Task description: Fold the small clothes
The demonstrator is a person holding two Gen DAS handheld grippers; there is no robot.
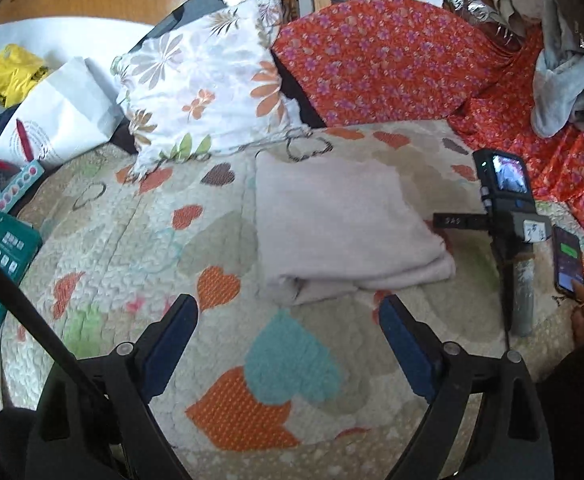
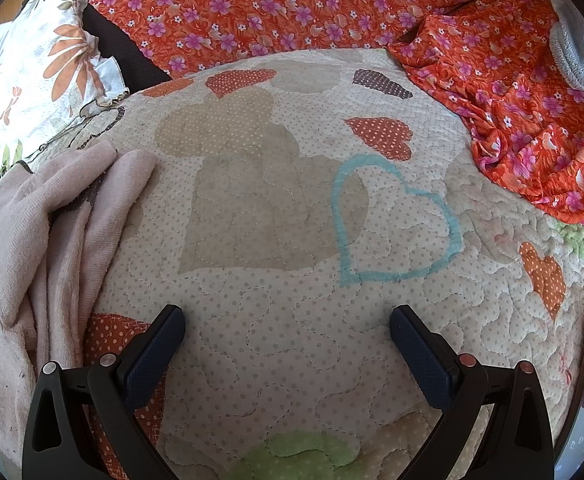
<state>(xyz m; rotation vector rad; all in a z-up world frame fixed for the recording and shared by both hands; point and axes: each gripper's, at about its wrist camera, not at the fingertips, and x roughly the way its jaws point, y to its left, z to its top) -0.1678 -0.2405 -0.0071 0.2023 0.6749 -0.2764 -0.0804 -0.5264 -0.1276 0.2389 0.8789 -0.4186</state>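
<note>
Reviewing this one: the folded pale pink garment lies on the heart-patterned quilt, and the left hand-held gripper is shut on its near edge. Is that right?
Not quite. The folded pale pink garment does lie on the heart-patterned quilt, but the left hand-held gripper is open, its jaws wide apart and holding nothing, short of the garment's near edge. The left wrist view shows this.

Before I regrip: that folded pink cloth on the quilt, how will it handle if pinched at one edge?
The pink cloth is probably floppy: its layers sag and wrinkle in the right wrist view. A one-edge pinch would likely unfold it. It looks like light, soft knit, so pushing may bunch it on the quilt rather than slide it.
</note>
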